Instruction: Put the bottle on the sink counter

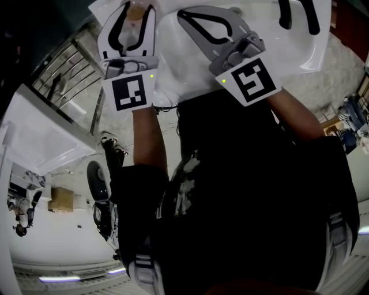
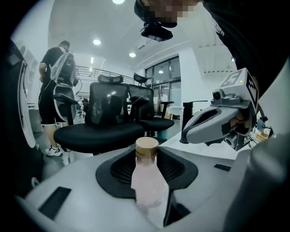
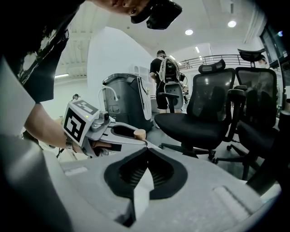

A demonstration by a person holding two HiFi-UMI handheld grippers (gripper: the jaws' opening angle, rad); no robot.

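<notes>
A small clear bottle (image 2: 147,181) of pale pink liquid with a tan cap stands upright between the jaws of my left gripper (image 2: 147,156), which is shut on its body. In the head view the left gripper (image 1: 138,8) is at the top left with the bottle (image 1: 136,12) in it, over a white surface (image 1: 288,46). My right gripper (image 1: 183,12) hovers just to its right. Its jaws meet at the tips with nothing between them, as the right gripper view shows (image 3: 146,148). The tan cap (image 3: 139,134) shows there too.
Black mesh office chairs (image 2: 102,120) (image 3: 213,113) stand on the floor ahead. A person in dark clothes (image 2: 56,81) stands by them, near a grey bin-like unit (image 3: 124,102). A metal railing (image 1: 69,72) runs at the left of the head view.
</notes>
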